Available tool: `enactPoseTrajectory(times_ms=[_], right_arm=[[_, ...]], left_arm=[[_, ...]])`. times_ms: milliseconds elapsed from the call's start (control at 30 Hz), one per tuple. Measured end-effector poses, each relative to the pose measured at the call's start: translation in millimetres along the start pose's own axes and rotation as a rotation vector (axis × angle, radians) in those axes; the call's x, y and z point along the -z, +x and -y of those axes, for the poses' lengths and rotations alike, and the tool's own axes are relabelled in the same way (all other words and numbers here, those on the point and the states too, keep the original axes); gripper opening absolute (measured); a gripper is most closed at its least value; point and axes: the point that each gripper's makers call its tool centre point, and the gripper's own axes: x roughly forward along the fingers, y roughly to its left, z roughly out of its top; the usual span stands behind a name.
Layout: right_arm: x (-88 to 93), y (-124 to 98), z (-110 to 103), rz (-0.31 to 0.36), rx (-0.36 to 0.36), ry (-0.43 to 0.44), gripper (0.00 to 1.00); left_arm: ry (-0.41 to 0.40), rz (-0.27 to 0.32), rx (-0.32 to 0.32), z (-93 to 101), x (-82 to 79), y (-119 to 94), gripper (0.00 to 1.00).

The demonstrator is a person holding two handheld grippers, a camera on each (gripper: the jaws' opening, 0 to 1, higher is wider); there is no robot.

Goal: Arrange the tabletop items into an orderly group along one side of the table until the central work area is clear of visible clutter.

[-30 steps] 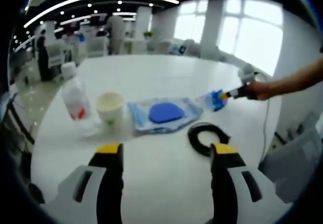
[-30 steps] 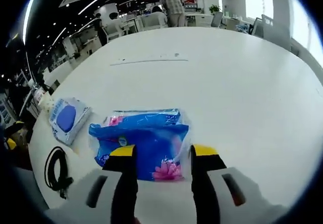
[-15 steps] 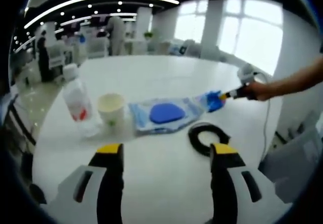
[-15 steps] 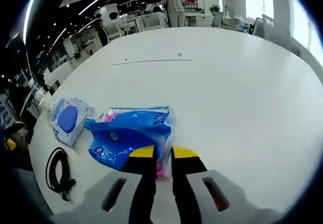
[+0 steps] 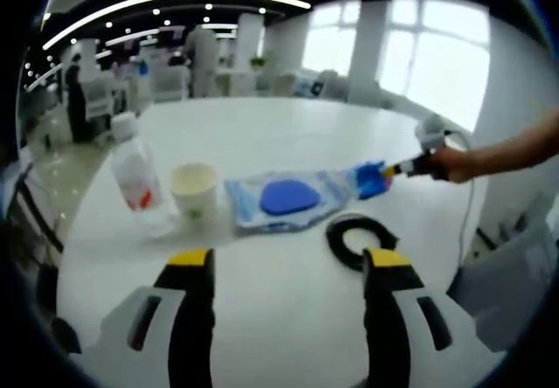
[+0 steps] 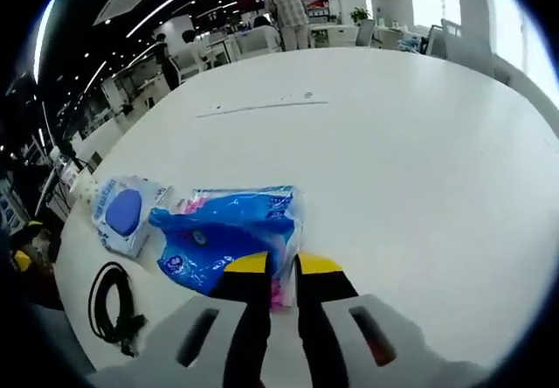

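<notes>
Right gripper view: my right gripper [image 6: 280, 268] is clamped on the near edge of the blue plastic packet [image 6: 223, 231], jaws pressed together on a fold of its film. I judge the packet light, soft and slippery; it crumples instead of holding shape, so the hold belongs on the sealed edge, where the film is doubled, and a drag across the white table [image 6: 419, 152] suits it better than a high lift. Just beyond it to the left lies the flat pouch with a blue pad [image 6: 125, 212], and the coiled black cable [image 6: 113, 305] lies nearer the table edge. Left gripper view: my left gripper [image 5: 290, 262] hangs over the table with its jaws wide apart and nothing between them. The cable coil lies just ahead of the right jaw; it is limp and best taken across several loops at once. Farther on stand the paper cup [image 5: 194, 188], light and easily crushed, and the clear bottle [image 5: 135, 175], rigid but smooth, best taken at mid-body. The packet sits at the far right.
</notes>
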Motion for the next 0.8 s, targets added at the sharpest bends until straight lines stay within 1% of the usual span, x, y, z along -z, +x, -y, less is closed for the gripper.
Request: enactPoseTrajectory(times_ms=[100,233,400,700,800], right_arm=[[1.4,0.2,-1.6,-0.003,0.001,-0.005,0.09],[-1.5,0.2,-1.9,0.008,0.002,0.016,0.11],[-3.8,-1.3,-1.2,0.014,0.010,0.022,0.10],[0.8,-2.4,0.3,0.009,0.011,0.034,0.11],[1.7,-3.6,2.1,0.005,0.017,0.030,0.15]], left_arm=[[-0.001,0.000,0.002,0.4,0.3,-0.1,0.65],[0.000,0.002,0.001,-0.4,-0.3,-0.5,0.65],[-0.002,0.002,-0.001,-1.2,-0.7,-0.3,0.65],[-0.002,0.003,-0.002,-1.0,-1.3,0.6,0.65],[0.000,0.003,-0.001,-0.7,-1.0,1.1,0.65]])
